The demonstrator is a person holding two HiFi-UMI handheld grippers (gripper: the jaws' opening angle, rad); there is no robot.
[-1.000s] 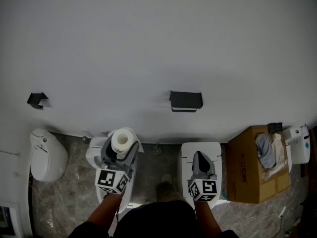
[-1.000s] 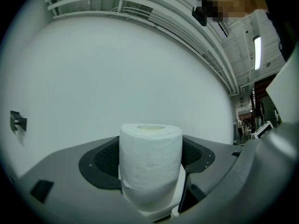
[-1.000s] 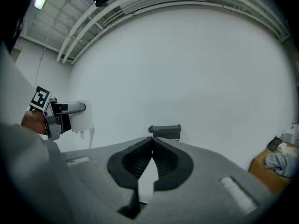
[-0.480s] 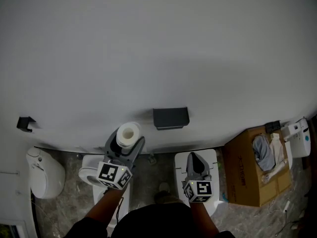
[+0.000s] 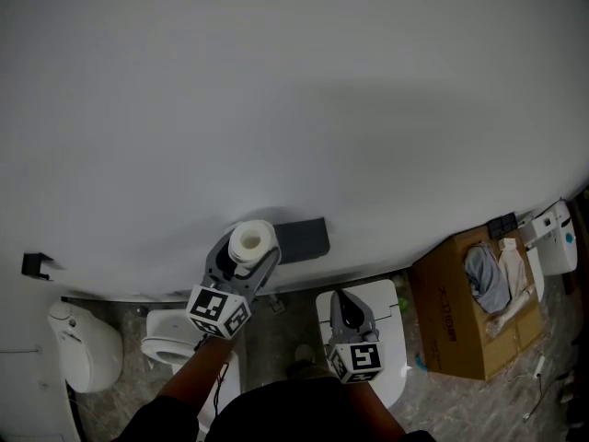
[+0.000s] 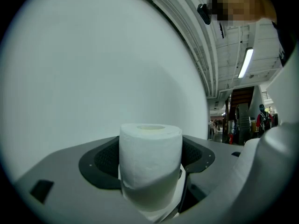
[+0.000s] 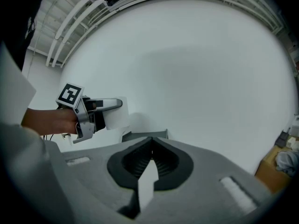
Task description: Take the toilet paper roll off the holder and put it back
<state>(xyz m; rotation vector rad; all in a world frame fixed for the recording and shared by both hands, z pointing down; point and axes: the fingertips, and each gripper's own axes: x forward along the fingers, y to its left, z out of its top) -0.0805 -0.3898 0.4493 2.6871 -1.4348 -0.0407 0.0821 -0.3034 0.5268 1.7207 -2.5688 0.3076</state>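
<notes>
You're gripping the toilet paper roll [image 5: 251, 240] in the left hand-held gripper [image 5: 247, 256]. Its jaws are spread wide and pressing on the roll's sides, with the open core end facing up toward the head camera. The roll is off the holder [image 5: 304, 238] and hovering at its left end, close to the white wall [image 5: 294, 81]. My read is that you're lining it up to go back on. Gripping it by the sides is keeping the core free to receive whatever part of the holder carries it.

You're holding the right hand-held gripper [image 5: 340, 300] low over a white toilet [image 5: 391, 293], well apart from the holder. Its jaws are meeting at the tips and clamping nothing I can name, so it is probably just parked out of the way.

The left gripper view is showing the grip itself. The dark pads are sitting on either side and the roll is standing upright between them, with a loose wrap of sheet low down. The holder isn't showing there.

The right gripper view is giving the side angle the head view lacks. There the roll is sitting up and to the left of the dark holder and looks apart from it, not touching. That view is also showing a pale sliver in the slot behind the closed tips. I can't tell whether it's a scrap or something light underneath.

Only the head view is taking in the floor, including a cardboard box [image 5: 451, 320] off to the right.
</notes>
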